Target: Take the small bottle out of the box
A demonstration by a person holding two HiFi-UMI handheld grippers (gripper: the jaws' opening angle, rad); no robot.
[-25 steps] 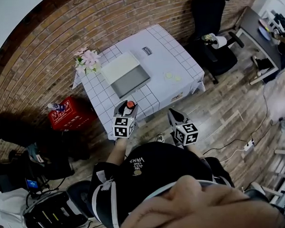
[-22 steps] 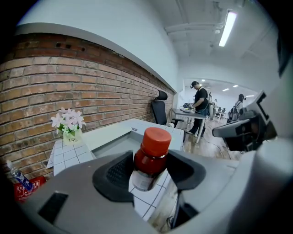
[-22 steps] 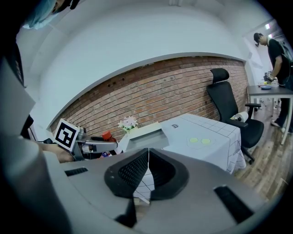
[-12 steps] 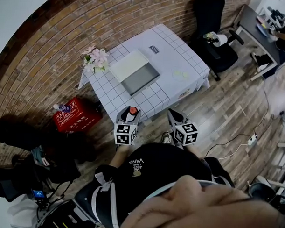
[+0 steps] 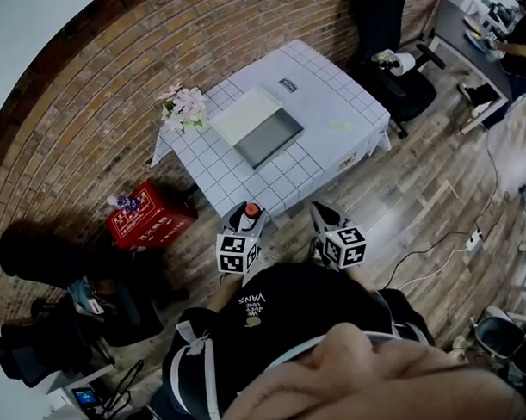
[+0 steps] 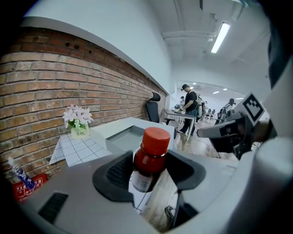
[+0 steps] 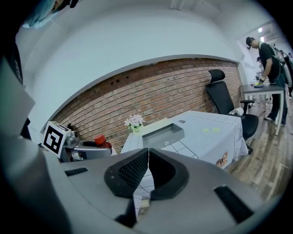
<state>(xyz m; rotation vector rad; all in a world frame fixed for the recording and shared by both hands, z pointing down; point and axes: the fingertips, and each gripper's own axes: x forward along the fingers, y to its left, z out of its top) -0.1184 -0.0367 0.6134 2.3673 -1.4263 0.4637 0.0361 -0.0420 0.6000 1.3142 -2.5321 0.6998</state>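
A small dark bottle with a red cap point(image 5: 251, 211) stands upright between the jaws of my left gripper point(image 5: 244, 217), held in front of the person's body and off the table. In the left gripper view the pads press both sides of the bottle point(image 6: 147, 161). The open grey box point(image 5: 262, 132) lies on the checkered table point(image 5: 319, 91), well ahead of both grippers; from here I cannot see what is inside it. My right gripper point(image 5: 323, 215) is beside the left, its jaws shut and empty, as the right gripper view point(image 7: 148, 156) shows.
A vase of pink flowers point(image 5: 183, 104) stands on the table's left corner. A red crate point(image 5: 151, 219) sits on the wooden floor by the brick wall. A black office chair point(image 5: 402, 75) stands right of the table. A power strip point(image 5: 472, 239) and cable lie on the floor at the right.
The table and box have slid up and away in the head view, as the person has backed off from it. Both grippers keep their pose, the bottle still held in the left one.
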